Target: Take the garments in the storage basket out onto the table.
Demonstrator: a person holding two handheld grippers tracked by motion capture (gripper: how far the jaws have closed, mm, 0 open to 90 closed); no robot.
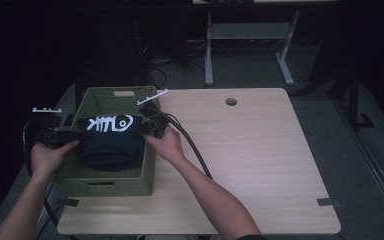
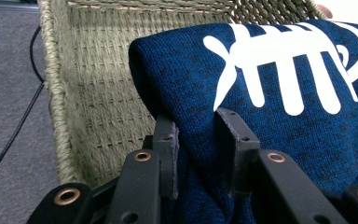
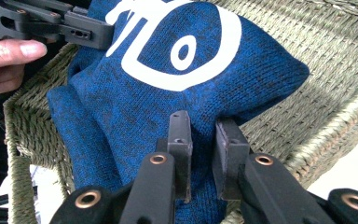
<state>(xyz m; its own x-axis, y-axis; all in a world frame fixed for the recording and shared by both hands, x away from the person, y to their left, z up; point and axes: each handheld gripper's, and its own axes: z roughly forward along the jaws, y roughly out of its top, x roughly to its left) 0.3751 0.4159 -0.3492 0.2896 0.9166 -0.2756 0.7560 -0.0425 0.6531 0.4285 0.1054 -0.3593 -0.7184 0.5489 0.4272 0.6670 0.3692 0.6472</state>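
A dark blue knitted sweater [image 1: 111, 145] with a white fish-bone print hangs folded over the open top of a green woven basket [image 1: 105, 96]. My left gripper [image 1: 80, 135] is shut on the sweater's left edge. In the left gripper view, a bunched fold of sweater [image 2: 279, 116] sits between the two jaws of that gripper [image 2: 200, 135]. My right gripper [image 1: 145, 129] pinches the right edge. The right gripper view has the fabric [image 3: 135, 102] clamped in this gripper [image 3: 204, 135], with the left gripper [image 3: 91, 31] at the far edge.
The basket stands on the left end of a light wooden table [image 1: 260, 150], and its left side hangs over the table edge. A cable hole [image 1: 231, 101] lies near the far edge. Desk legs [image 1: 209, 55] and cables stand on the floor behind.
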